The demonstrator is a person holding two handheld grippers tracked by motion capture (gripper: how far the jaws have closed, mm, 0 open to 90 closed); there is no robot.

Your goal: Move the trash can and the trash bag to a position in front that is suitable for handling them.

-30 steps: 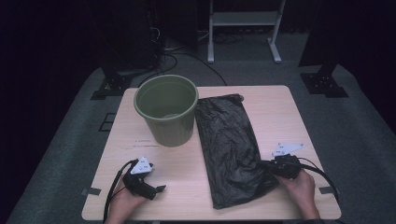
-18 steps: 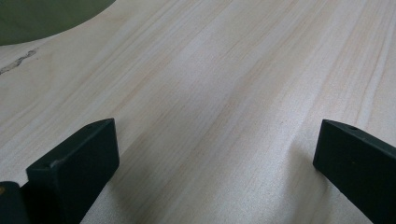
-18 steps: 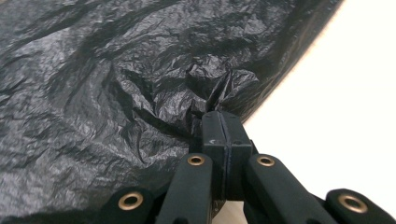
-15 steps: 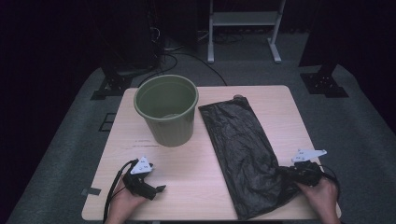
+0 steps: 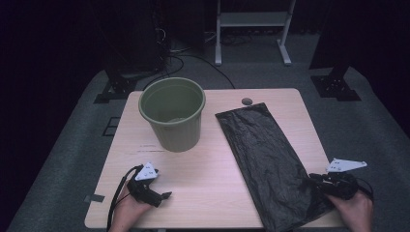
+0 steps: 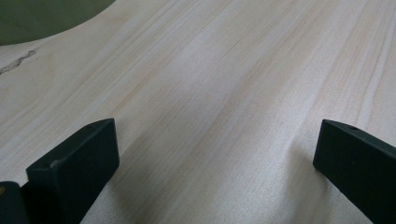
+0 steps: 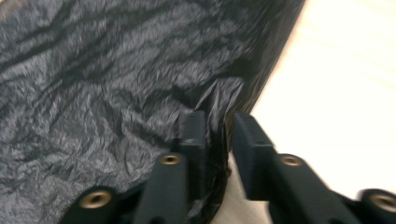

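Pinching loosely at a fold of a crinkled black plastic bin bag [image 7: 116, 93], the right gripper [image 7: 219, 126] sits at the bag's near right corner. Its two black jaws have just been opening: a narrow gap now stands between them, with a raised ridge of the plastic still in that gap, lying against the left jaw while the right jaw stands off it, so the hold looks let go rather than clamped. In the high view the right gripper [image 5: 316, 182] rests at the table's near right edge, the person's hand behind it.

Outward from there, the bag [image 5: 270, 164] lies flat and stretched long on the pale wooden table [image 5: 212, 174], running from that corner slantwise toward the far side, just right of the round olive-green plastic bucket [image 5: 172, 113]. Judging by the smooth lie, it has been drawn out straight, likely so it can be opened and fitted into the bucket.

The bucket stands upright, left of the bag and apart from it. Its inside looks empty, with no liner.

Nearer than the bucket and to its left, the left gripper [image 5: 164, 195] rests on the table, jaws spread wide with bare wood between them, holding nothing; it seems to be waiting. Its own view catches the bucket's foot [image 6: 46, 18] at the upper left.
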